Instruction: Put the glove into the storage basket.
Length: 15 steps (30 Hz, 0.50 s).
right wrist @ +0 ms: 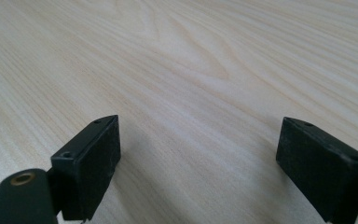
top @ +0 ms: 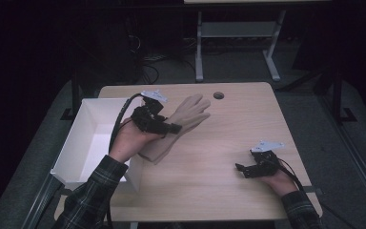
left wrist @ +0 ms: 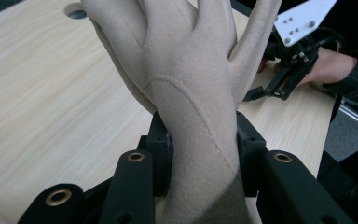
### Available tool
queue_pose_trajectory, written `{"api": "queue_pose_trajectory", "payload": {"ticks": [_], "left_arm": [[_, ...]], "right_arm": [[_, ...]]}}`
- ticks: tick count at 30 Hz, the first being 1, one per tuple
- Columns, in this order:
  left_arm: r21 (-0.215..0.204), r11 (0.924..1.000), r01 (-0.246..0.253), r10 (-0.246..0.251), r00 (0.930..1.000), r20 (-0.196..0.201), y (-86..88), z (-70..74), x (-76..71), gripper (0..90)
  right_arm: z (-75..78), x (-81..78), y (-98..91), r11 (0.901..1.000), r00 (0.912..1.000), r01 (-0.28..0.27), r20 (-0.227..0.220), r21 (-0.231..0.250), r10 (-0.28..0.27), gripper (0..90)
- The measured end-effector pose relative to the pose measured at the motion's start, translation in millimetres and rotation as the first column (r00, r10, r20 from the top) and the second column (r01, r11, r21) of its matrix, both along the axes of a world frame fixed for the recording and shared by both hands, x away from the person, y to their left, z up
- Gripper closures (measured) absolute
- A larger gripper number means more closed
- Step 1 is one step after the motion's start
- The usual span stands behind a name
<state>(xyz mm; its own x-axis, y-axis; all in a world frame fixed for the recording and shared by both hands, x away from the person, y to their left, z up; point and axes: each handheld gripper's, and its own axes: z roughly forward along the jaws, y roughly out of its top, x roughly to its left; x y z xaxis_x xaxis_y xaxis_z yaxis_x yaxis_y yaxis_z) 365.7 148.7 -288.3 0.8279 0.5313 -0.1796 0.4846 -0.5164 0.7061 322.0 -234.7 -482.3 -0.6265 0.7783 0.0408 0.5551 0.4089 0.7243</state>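
Note:
A beige fabric glove (top: 183, 119) is held above the wooden table (top: 219, 191), its fingers pointing toward the far right. My left gripper (top: 164, 127) is shut on the glove's wrist part; in the left gripper view both black pads (left wrist: 161, 149) press on the glove (left wrist: 191, 79) from either side. My right gripper (top: 242, 169) rests low at the table's near right, jaws pointing left. In the right gripper view its jaws stand wide apart over bare wood (right wrist: 191, 93) with nothing between them, so my right gripper (right wrist: 198, 163) is open.
A white open box (top: 76, 143) stands at the table's left edge, partly beyond it. A round cable hole (top: 218, 95) sits near the far edge. The legs of another desk (top: 198, 47) stand on the floor beyond.

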Motion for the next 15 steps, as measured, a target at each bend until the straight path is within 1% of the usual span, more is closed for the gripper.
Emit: {"api": "queue_pose_trajectory", "payload": {"ticks": [1,3,7,8,9,10,14,15], "left_arm": [[-0.013,0.9998,-0.012,0.012,0.9999,0.005,8.8,2.0,0.0,65.8],[-0.013,0.9998,-0.016,0.016,0.9999,0.006,11.1,2.5,0.1,65.8],[-0.017,0.9982,-0.058,0.058,0.9982,0.017,34.3,5.7,0.2,65.8],[-0.017,0.9982,-0.058,0.058,0.9982,0.017,34.3,5.7,0.2,65.8],[-0.02,0.9968,-0.077,0.077,0.9968,0.022,44.7,6.1,0.1,65.8],[-0.023,0.9959,-0.088,0.088,0.9959,0.021,49.1,6.0,-0.1,65.8],[-0.023,0.9927,-0.118,0.119,0.9925,0.029,65.0,4.5,-0.5,65.8],[-0.023,0.9927,-0.118,0.119,0.9925,0.029,65.0,4.5,-0.5,65.8]], "right_arm": [[0.0,0.0,0.0,1.0,1.0,0.0,0.0,0.0,0.0,13.1],[-0.1,0.1,0.0,1.0,1.0,0.0,0.002,-0.002,0.0,13.0],[-0.1,0.1,0.1,1.0,1.0,0.0,0.002,-0.001,0.0,13.1],[-0.1,0.1,0.1,1.0,1.0,0.0,0.002,-0.001,0.0,13.1],[0.1,0.0,0.1,1.0,1.0,0.001,0.0,-0.002,-0.001,13.0],[0.0,0.1,0.1,1.0,1.0,0.001,0.002,-0.001,-0.001,13.0],[0.1,0.0,0.2,1.0,1.0,0.002,0.0,-0.002,-0.002,13.0],[0.0,0.1,0.2,1.0,1.0,0.001,0.002,-0.002,-0.001,13.0]]}}
